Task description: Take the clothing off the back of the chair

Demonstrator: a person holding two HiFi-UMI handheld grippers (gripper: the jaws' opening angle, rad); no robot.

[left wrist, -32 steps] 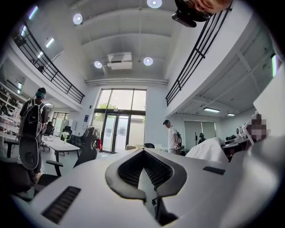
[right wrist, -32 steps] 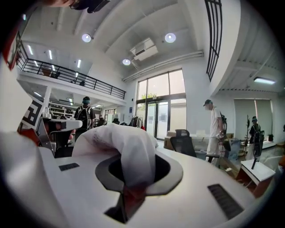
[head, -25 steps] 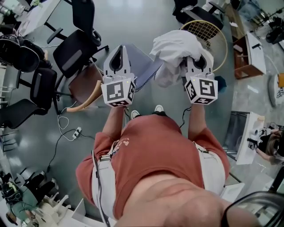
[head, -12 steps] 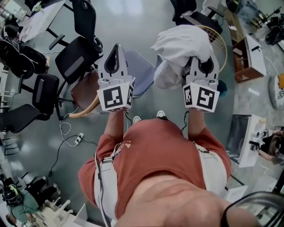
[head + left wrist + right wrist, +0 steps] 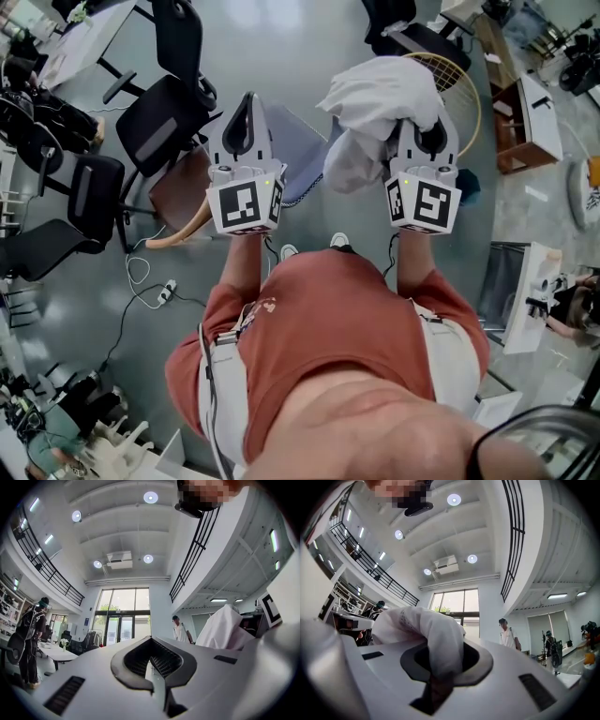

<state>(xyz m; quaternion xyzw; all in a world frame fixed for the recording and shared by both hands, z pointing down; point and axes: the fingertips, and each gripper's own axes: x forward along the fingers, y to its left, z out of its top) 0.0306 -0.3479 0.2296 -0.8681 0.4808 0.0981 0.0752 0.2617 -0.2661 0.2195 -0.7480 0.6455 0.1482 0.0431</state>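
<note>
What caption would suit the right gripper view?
Right gripper clamping bunched white clothing, pointed up toward a bright ceiling.

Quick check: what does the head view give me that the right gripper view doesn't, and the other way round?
Head view only: the chair down on the floor, and the person's red top. Right gripper view only: the right tool with its jaws closed on a fold of the white clothing, plus tall windows and a bystander in white. Both: the white clothing bunched over the right tool.
</note>
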